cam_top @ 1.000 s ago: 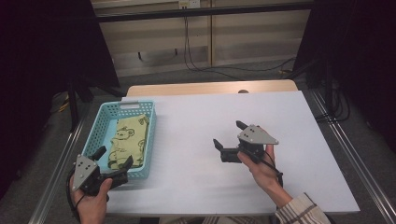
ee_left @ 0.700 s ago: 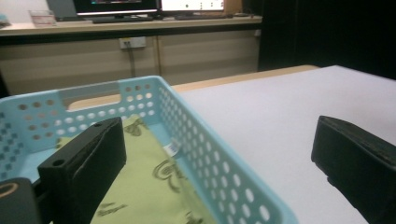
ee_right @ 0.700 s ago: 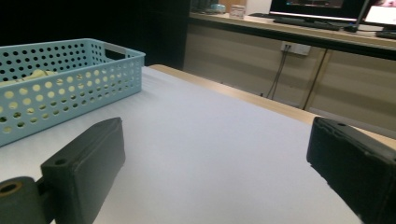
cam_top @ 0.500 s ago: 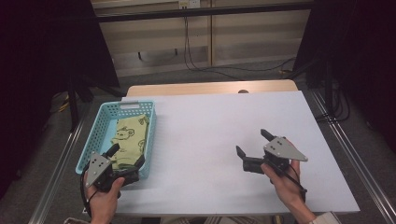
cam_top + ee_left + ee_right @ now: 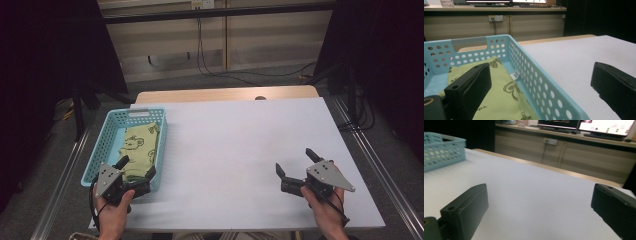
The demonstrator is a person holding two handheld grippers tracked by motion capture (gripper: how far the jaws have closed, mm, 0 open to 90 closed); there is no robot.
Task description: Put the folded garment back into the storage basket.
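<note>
Hiding cloth point(image 5: 138, 150) partly: left gripper point(image 5: 136, 171)

Dark room, beige panelled wall point(image 5: 270, 40)

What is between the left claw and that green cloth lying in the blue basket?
Only the basket's own wall. The left claw stands open astride the right side wall: one jaw over the green cloth inside, the other outside above the white table. From above, nothing covers the cloth.
</note>
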